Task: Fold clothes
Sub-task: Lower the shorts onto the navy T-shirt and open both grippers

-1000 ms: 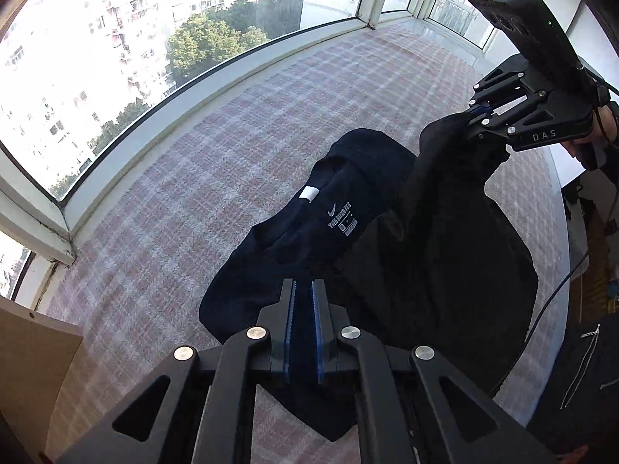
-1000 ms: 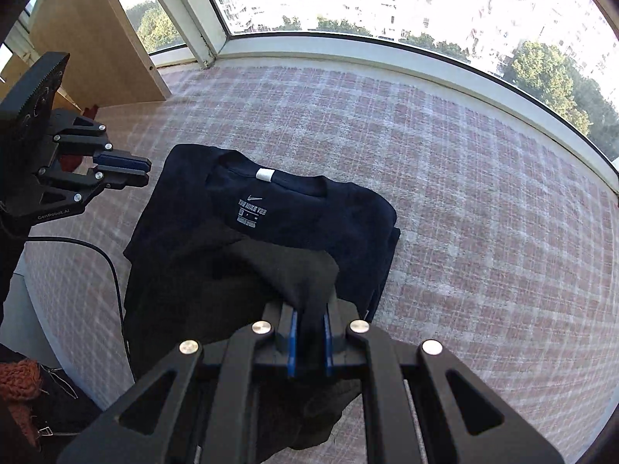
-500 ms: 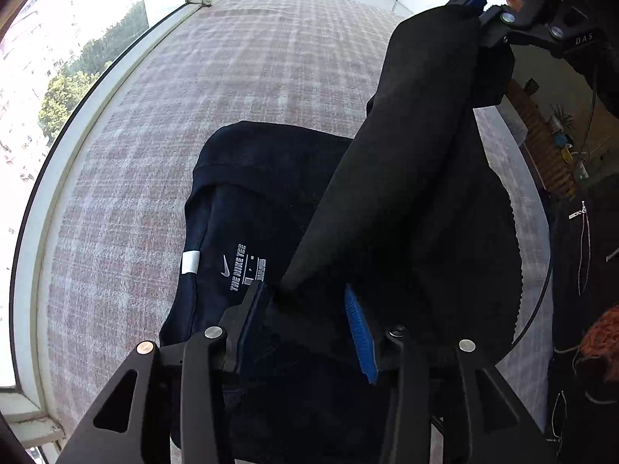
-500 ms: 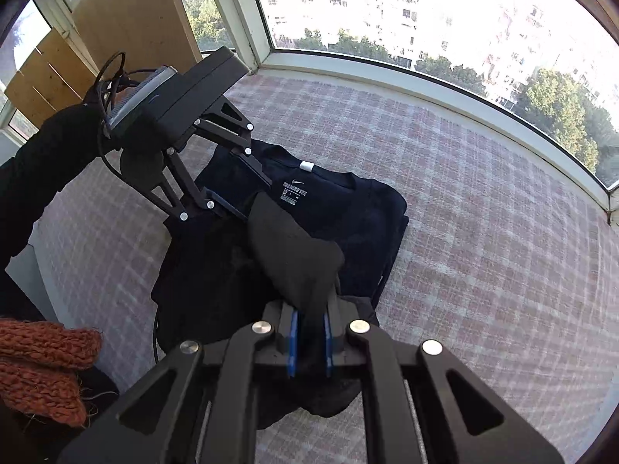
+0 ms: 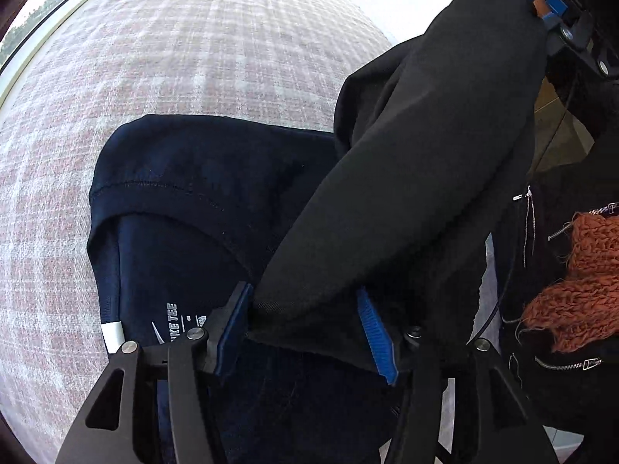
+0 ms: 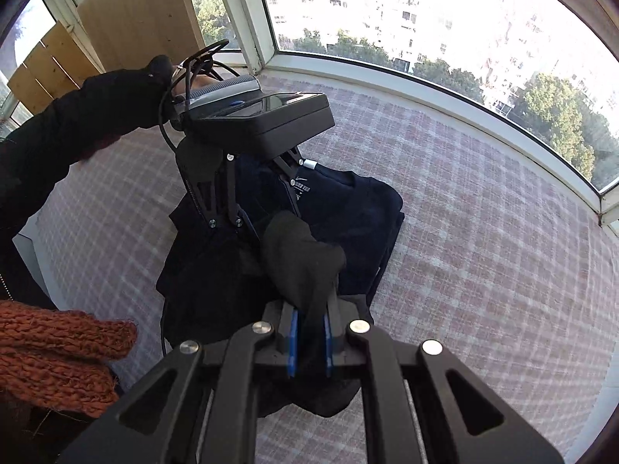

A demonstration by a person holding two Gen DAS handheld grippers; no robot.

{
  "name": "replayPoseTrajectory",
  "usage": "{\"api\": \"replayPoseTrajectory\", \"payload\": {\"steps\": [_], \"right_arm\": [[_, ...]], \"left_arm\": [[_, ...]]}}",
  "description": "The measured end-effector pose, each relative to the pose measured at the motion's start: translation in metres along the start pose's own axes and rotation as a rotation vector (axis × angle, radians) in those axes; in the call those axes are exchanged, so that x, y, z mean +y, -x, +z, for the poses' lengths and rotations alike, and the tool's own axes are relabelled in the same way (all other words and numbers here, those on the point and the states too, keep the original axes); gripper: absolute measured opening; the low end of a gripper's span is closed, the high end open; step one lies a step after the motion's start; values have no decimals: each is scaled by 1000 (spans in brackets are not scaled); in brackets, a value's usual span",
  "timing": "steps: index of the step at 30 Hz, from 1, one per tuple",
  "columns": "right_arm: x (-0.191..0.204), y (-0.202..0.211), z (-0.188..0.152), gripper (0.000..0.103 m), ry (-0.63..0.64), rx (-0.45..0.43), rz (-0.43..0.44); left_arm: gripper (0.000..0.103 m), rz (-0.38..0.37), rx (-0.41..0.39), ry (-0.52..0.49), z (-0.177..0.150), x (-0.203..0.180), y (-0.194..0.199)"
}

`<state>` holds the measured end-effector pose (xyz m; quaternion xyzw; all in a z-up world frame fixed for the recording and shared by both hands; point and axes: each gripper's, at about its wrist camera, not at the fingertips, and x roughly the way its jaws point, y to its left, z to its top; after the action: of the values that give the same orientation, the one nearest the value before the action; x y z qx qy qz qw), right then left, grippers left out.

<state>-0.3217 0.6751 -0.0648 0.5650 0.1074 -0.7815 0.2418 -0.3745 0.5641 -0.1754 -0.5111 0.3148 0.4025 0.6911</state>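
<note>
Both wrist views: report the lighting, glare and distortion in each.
Left wrist view: fisheye bows the checked cover; black garment reads as a near-featureless dark mass; navy tee shows stitching. Right wrist view: windows blown out by sunlight; window frame curves; corners vignetted.

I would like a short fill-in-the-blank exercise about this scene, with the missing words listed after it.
1. The right gripper is shut on the ____ garment.
2. The navy T-shirt lies on a ____ cloth with a checked pattern.
3. The left gripper has its jaws opening, with the black fabric ____ its blue pads.
4. The printed neck label belongs to the ____ T-shirt.

Missing words: black; pink; between; navy
</note>
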Motion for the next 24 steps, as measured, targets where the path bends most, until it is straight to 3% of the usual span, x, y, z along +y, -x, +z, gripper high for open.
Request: {"api": "replayPoseTrajectory", "payload": {"steps": [3,8,17,20,24], "right_arm": [[-4,-3,-2,9,-9,10,-7],[-18,-14,2,9,-43,25,-22],[-43,-64,40,9,-40,89,-15],[-55,-96,58,9,-28,116,-36],[-60,-142,71,9,4,167,-96]], "left_arm": [[7,0,-6,26,-6,0,0],[5,57,-16,-5,-28,-33,13],[5,124,-178,143,-78,-46,99],[5,194,-175,200,-94,-35,114],[5,321,-82,283,-99,-1,88]]}}
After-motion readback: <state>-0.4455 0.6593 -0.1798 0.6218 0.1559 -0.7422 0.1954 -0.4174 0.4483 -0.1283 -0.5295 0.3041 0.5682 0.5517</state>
